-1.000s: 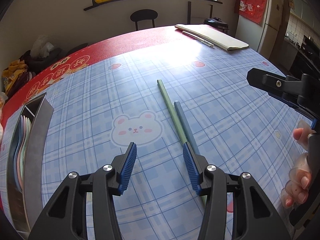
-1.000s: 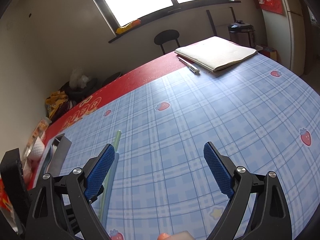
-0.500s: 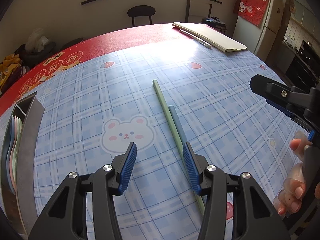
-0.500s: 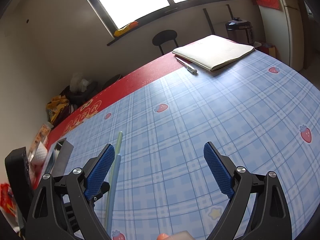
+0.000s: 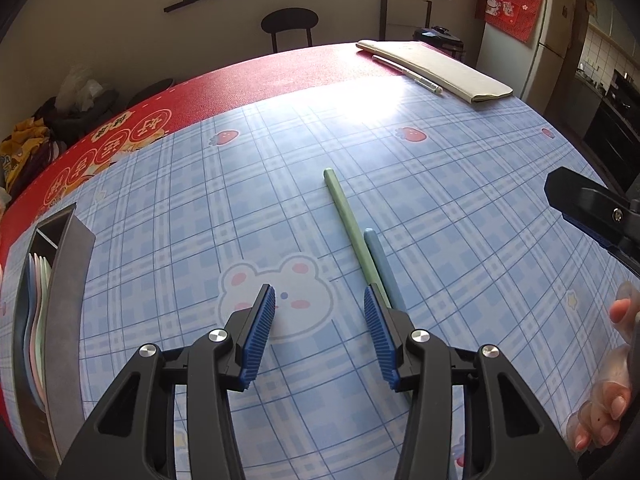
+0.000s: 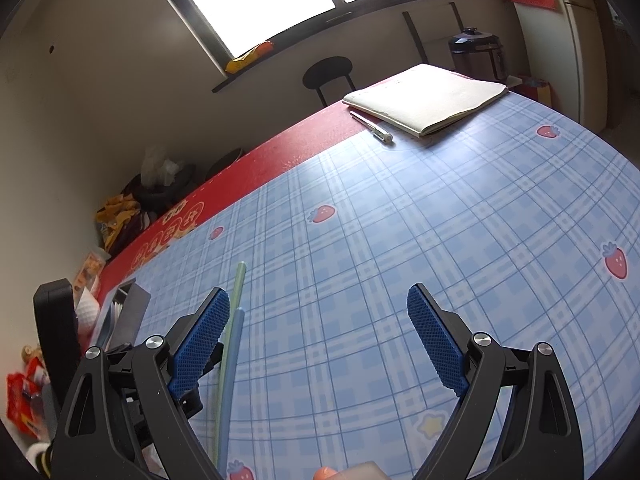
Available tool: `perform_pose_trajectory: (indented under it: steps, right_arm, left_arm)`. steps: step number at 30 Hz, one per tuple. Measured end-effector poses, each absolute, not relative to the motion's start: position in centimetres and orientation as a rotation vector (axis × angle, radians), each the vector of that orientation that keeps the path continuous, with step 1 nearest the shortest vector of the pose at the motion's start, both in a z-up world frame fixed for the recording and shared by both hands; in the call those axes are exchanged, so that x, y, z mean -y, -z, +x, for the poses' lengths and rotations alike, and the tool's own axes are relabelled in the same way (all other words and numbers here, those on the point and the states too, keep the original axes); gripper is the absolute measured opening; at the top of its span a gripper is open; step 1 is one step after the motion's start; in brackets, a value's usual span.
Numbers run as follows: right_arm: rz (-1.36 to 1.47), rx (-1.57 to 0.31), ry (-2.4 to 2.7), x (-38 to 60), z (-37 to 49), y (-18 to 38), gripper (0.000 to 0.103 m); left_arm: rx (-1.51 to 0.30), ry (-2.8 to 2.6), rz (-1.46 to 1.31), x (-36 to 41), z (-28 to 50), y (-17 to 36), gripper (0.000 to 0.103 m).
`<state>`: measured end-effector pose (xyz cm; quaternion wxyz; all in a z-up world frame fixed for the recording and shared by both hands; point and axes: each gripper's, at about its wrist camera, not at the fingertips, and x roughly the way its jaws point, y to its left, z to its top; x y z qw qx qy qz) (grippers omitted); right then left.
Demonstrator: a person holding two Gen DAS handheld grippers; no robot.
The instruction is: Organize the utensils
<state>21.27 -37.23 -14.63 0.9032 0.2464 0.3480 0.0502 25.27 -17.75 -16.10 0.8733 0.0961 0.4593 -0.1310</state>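
From the left wrist, the left gripper stands open and empty, and the long pale green chopstick touches the shorter light blue chopstick just right of it. From the right wrist, the right gripper is open too, right of both sticks; a slanted pinch may catch only one stick and roll the other away

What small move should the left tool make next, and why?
Probably shift a little right and lower. The left tool is open and empty, while the green stick and the blue stick lie side by side beyond its right finger, not between the fingers.
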Motion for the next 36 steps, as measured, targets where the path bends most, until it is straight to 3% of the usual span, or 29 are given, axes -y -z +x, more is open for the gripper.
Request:
perform_pose_trajectory:
  steps: [25,27,30,36]
  right_arm:
    - [0.526,-0.719,-0.112,37.5,21.4,14.6,0.088]
    - [0.532,-0.719,-0.109,37.6,21.4,14.7,0.088]
    - [0.547,-0.72,-0.112,37.7,21.5,14.7,0.088]
    - [0.549,-0.715,-0.145,37.5,21.4,14.7,0.088]
  left_arm:
    - [-0.951,0.299,0.189,18.9,25.7,16.3,0.045]
    - [-0.94,0.315,0.188,18.8,25.5,16.2,0.024]
    - [-0.916,0.344,0.202,18.5,24.7,16.3,0.009]
    - [-0.915,0.361,0.107,16.0,23.8,16.3,0.007]
